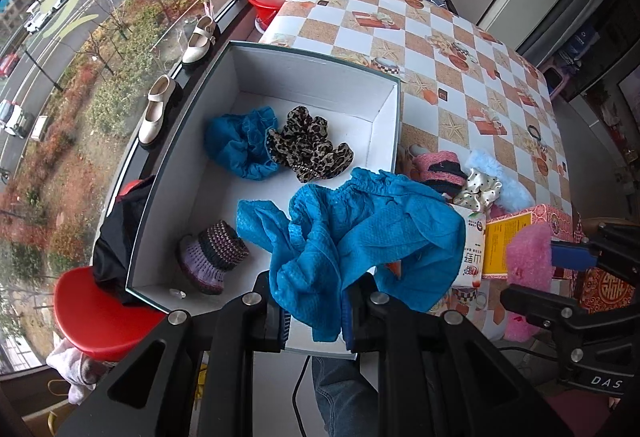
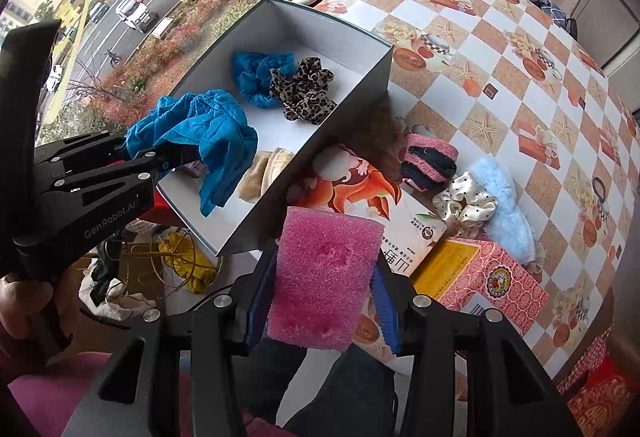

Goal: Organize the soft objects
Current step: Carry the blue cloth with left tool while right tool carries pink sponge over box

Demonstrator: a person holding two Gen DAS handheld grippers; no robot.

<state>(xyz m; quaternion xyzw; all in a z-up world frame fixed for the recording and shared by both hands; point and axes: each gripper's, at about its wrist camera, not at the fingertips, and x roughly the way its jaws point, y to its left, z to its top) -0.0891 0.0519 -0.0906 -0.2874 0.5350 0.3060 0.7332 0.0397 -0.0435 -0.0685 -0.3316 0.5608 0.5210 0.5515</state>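
My left gripper [image 1: 316,313] is shut on a blue shoe cover [image 1: 352,237] and holds it above the near end of an open grey box [image 1: 320,77]. Inside the box lie another blue cover [image 1: 240,145], a leopard scrunchie [image 1: 308,149] and a purple knitted piece [image 1: 212,253]. My right gripper [image 2: 320,301] is shut on a pink foam sponge [image 2: 324,273], right of the box. The left gripper with its cover [image 2: 200,133] also shows in the right wrist view. A beige item [image 2: 264,173] lies in the box there.
On the checkered tablecloth [image 1: 460,49] right of the box lie a pink-black knitted piece [image 1: 440,169], a polka-dot scrunchie [image 1: 480,189], a light blue fluffy item [image 1: 508,181] and cartons [image 2: 492,277]. Shoes [image 1: 156,113] stand on the window sill; a red stool [image 1: 96,313] is at left.
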